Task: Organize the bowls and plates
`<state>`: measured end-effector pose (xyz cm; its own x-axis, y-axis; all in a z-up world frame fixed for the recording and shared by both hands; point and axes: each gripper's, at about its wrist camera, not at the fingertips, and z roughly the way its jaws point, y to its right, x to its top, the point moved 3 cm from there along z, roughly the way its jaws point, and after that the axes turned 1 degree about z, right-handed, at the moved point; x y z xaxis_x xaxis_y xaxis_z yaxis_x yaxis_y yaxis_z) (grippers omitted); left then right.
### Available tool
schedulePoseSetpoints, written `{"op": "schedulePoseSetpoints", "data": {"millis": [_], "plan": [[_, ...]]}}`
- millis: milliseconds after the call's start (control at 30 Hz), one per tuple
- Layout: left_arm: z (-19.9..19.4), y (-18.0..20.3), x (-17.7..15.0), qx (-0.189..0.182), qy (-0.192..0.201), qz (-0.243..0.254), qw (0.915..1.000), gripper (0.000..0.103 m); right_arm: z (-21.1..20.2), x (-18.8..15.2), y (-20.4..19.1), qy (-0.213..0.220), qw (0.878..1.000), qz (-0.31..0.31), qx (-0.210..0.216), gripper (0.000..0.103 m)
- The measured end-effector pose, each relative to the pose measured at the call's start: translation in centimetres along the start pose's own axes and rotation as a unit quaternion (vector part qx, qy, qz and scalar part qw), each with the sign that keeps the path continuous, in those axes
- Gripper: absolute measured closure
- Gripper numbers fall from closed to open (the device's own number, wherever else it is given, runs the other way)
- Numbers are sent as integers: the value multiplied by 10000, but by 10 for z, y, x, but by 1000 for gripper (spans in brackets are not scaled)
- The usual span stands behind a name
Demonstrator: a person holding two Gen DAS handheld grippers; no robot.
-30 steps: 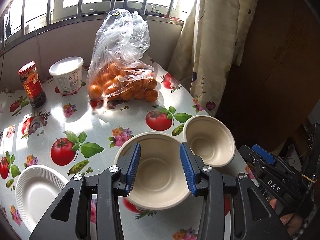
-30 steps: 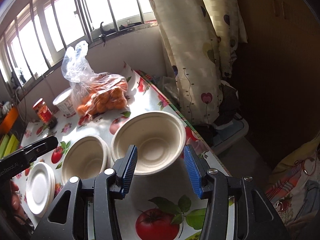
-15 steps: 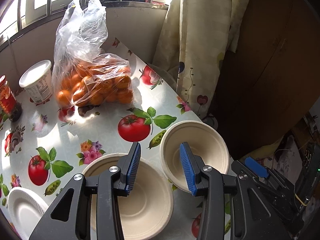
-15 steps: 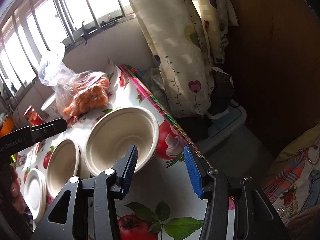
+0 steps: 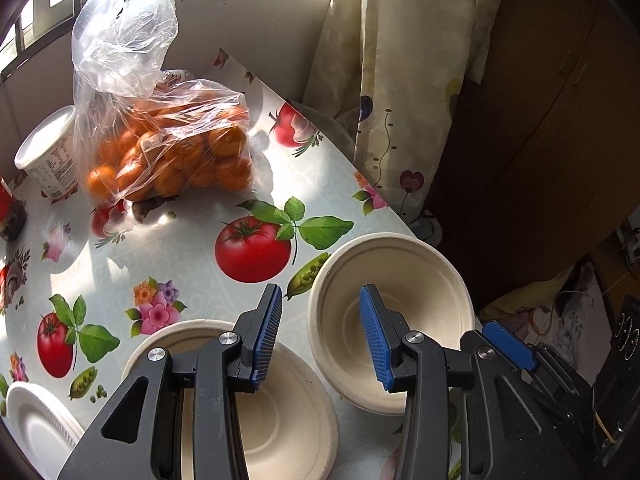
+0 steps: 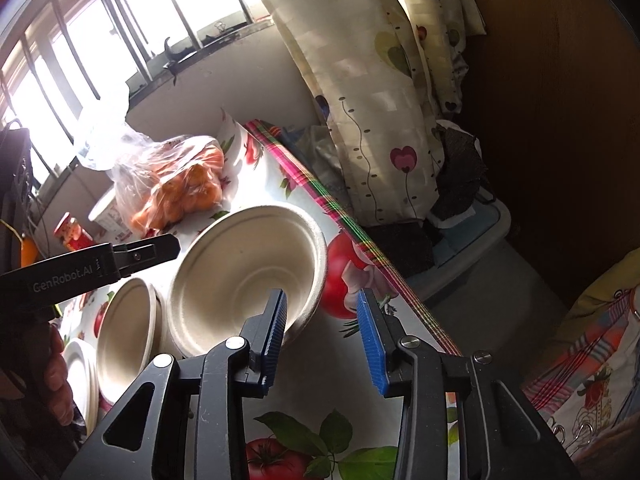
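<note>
The left gripper (image 5: pixel 320 334) stood open and empty above the near rim of the right bowl (image 5: pixel 394 280), its left neighbour (image 5: pixel 276 420) lying under the gripper body. The right gripper (image 6: pixel 322 334), jaws just closing, straddled that right bowl's rim (image 6: pixel 244 272), pads not seen pressing. White plates (image 5: pixel 34 420) sat stacked at the tablecloth's (image 5: pixel 160 252) left edge.
</note>
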<state>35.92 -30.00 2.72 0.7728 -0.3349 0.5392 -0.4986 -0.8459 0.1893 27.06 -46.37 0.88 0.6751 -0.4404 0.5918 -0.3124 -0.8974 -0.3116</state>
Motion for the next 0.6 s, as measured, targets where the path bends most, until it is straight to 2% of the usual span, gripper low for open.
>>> {"op": "schedulePoseSetpoints", "data": {"millis": [167,233,400,600], "plan": [[7,0,-1,-30,-83,-17,10000,68,4,-1,-1,-40,10000,-23,24,82],[9,0,-1,-74,-119,-39,9999,78,5,-1,-2,-53,10000,-22,41,85],[14,2,-3,-136,-179,-81,9997,86,5,-1,-3,-52,10000,-34,46,86],[14,1,-1,-132,-145,-86,9998,90,6,0,-2,-49,10000,-10,47,87]]}}
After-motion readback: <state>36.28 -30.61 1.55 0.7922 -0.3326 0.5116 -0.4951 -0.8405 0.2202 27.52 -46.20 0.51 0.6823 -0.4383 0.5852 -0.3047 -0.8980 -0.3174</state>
